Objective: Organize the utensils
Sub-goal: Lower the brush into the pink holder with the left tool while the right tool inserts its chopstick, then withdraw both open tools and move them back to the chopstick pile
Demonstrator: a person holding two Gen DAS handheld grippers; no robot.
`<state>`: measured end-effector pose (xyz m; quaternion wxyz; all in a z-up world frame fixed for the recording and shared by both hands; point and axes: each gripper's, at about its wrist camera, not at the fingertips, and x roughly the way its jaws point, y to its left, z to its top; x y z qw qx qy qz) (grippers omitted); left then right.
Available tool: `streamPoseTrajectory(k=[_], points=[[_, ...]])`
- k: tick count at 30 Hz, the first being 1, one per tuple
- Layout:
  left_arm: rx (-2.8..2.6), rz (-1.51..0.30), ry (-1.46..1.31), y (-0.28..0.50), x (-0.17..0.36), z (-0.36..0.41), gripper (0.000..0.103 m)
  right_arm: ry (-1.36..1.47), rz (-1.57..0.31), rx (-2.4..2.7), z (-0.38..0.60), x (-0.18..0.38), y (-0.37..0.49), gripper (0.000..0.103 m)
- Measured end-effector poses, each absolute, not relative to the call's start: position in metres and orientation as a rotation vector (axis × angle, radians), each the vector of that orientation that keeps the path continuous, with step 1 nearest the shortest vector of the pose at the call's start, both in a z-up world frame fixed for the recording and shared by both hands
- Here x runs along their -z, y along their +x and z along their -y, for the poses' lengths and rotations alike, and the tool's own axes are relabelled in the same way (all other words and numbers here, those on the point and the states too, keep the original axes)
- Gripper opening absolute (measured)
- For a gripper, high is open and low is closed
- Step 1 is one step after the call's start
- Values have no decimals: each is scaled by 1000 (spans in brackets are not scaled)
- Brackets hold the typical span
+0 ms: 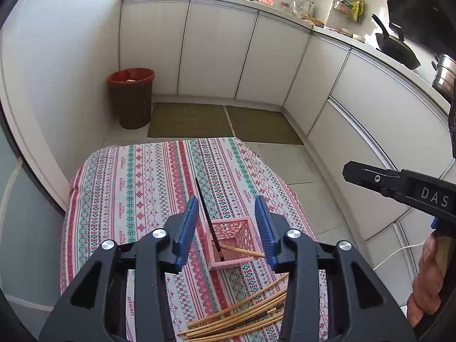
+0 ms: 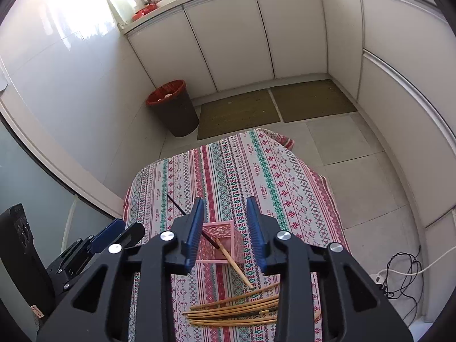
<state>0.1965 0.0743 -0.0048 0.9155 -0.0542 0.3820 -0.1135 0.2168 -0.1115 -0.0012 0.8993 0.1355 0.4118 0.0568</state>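
Observation:
A small pink lattice basket (image 1: 245, 232) (image 2: 233, 235) stands on the patterned tablecloth (image 1: 142, 182) (image 2: 256, 171). A black chopstick (image 1: 203, 202) (image 2: 176, 206) and a bamboo chopstick (image 1: 245, 252) (image 2: 236, 268) lean in it. A pile of several bamboo chopsticks (image 1: 242, 316) (image 2: 236, 310) lies on the cloth nearer to me. My left gripper (image 1: 226, 228) is open and empty above the basket. My right gripper (image 2: 225, 228) is open and empty above the basket; it also shows at the right edge of the left wrist view (image 1: 399, 185).
A dark bin with a red liner (image 1: 131, 97) (image 2: 173, 108) stands on the floor by the wall. White cabinets (image 1: 216, 51) (image 2: 285, 34) line the back and right. Two mats (image 1: 193, 119) (image 2: 239, 114) lie on the floor. Cables (image 2: 404, 273) lie at right.

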Motion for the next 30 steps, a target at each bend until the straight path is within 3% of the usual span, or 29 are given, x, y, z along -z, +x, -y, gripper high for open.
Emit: streamPoseTrajectory(k=[3,8,13,19,22,30], points=[[224,-789,-108,189,6,-75,47,257,-832,-82,112,0,203,46],[192,-766,-108,172,5,-76,66,215,-799,-8,113,-1,176,63],[178,-753,-95,156,4,-75,72,136,-770,68,111,1,152,69],[180,-751,-80,140,5,-70,85,34,-708,153,108,2,123,89],[186,-752,-63,132,8,-67,93,15,-674,190,112,6,108,95],[212,-825,4,118,36,-55,96,7,-663,278,135,32,73,96]])
